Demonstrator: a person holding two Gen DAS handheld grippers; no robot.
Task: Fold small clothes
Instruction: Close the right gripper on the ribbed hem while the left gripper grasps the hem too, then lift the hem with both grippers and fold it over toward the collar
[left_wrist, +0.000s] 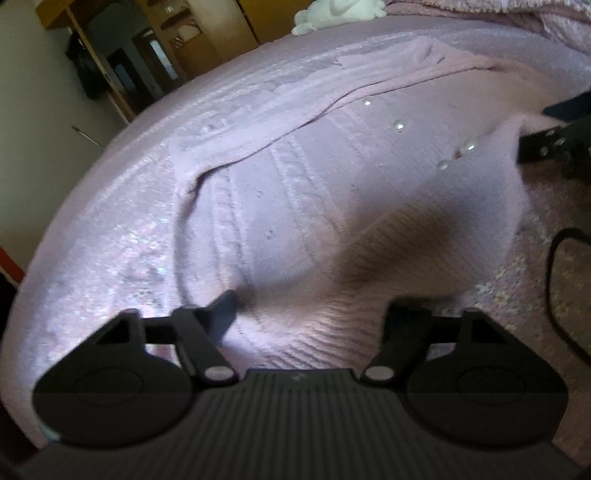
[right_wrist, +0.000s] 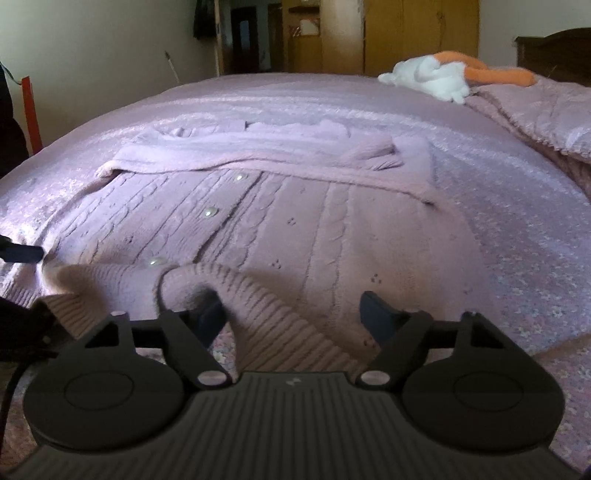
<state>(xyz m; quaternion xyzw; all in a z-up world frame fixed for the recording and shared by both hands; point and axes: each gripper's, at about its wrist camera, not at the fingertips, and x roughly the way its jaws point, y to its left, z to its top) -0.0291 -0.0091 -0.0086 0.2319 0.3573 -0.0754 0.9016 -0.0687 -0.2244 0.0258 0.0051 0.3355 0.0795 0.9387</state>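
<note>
- Cardigan (right_wrist: 280, 221) flat on bed (right_wrist: 517, 229), buttons up, long axis running away from both grippers, sleeves crossed at far end
- Ribbed hem (right_wrist: 266, 306) lifted, just ahead of right gripper (right_wrist: 291, 314), fingers spread wide, left finger under the fold
- Left gripper (left_wrist: 317, 306) at hem's other corner, fingers wide, clamping nothing

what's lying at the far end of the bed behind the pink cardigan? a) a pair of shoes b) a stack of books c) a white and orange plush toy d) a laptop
c, a white and orange plush toy rests on the bedspread beyond the cardigan.
</note>
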